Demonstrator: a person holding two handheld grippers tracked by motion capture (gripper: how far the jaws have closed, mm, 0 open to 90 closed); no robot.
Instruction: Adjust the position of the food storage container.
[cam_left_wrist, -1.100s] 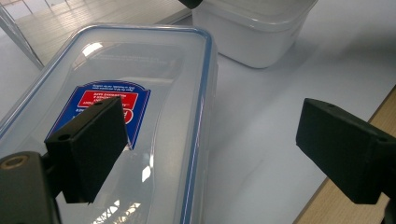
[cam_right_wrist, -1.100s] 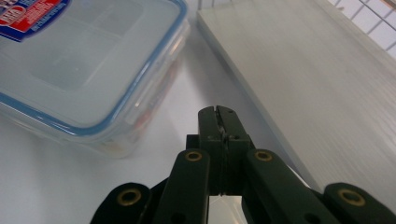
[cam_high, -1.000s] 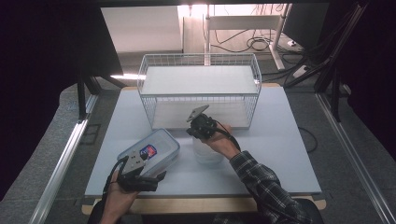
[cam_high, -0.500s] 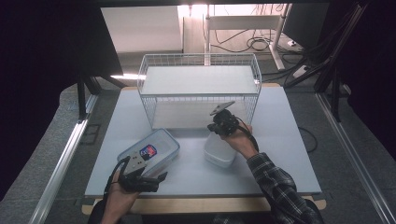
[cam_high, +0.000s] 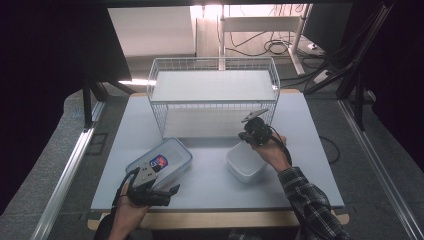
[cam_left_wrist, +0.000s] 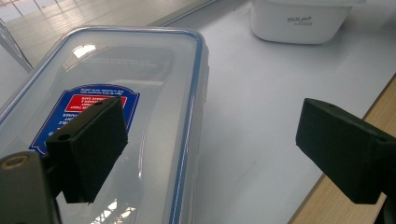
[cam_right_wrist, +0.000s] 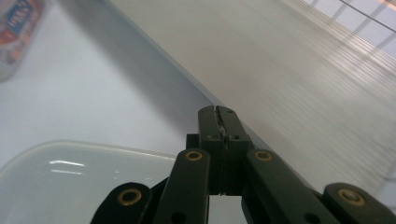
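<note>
High view shows one desk carrying three things: one white wire basket at the back, one clear lidded food container with a blue seal and a red-and-blue label at front left, and one open white plastic tub at front right, well apart from the container; two hand-held grippers are in play, one per hand; the left hand-held gripper sits low at the desk's near edge, just beside the container's near end, and in the left gripper view its two black jaws stand spread wide, one over the container's lid, the other over the bare desk, neither pressing on anything, with the white tub farther off; the right hand-held gripper is held above the tub's far rim, close to the basket's front wall; in the right gripper view its two jaws are pressed together with nothing between them, the tub's rim below and the basket's pale liner ahead.
</note>
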